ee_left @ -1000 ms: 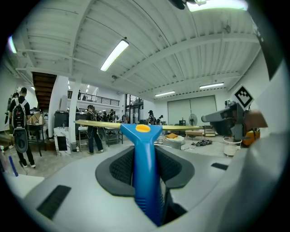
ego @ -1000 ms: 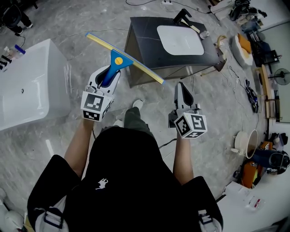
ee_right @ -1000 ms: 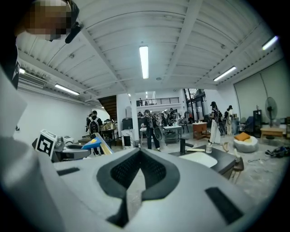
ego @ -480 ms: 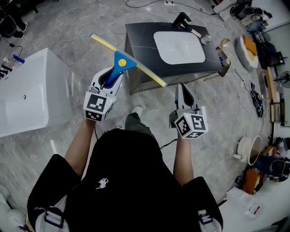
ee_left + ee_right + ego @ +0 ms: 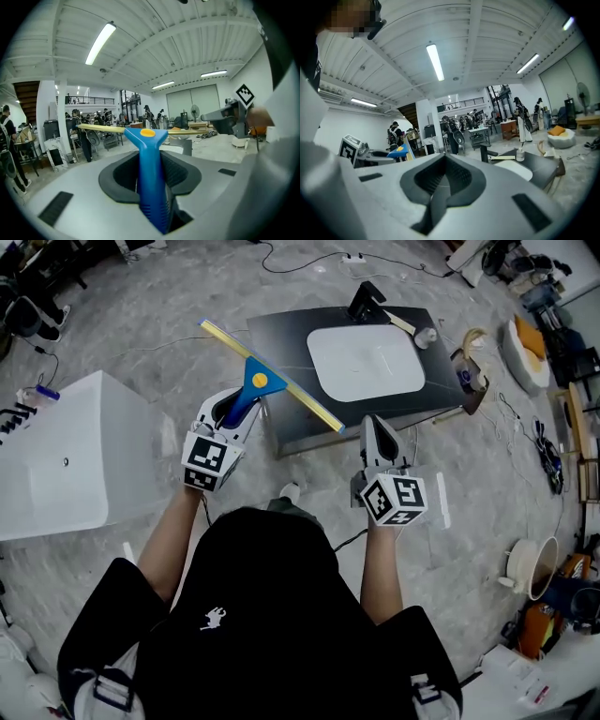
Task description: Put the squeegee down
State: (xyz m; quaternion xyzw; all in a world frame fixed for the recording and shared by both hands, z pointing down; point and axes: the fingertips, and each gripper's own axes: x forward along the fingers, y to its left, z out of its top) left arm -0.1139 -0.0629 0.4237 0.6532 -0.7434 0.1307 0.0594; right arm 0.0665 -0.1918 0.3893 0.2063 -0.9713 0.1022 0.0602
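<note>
left gripper view: fingers (image 5: 180, 174) clamp squeegee (image 5: 151, 187)

Your head camera looks steeply down from above you. Cameras on your left gripper (image 5: 232, 407) and right gripper (image 5: 374, 427) sit close behind the jaws, facing almost level (ceiling (image 5: 154, 42) fills both). Head view and right gripper view share the far sink counter (image 5: 281, 343).

A big workshop hall: ceiling strip lights (image 5: 100, 43), loose floor cables (image 5: 300, 261), a freestanding sink counter (image 5: 281, 343), a bathtub (image 5: 66, 474).
</note>
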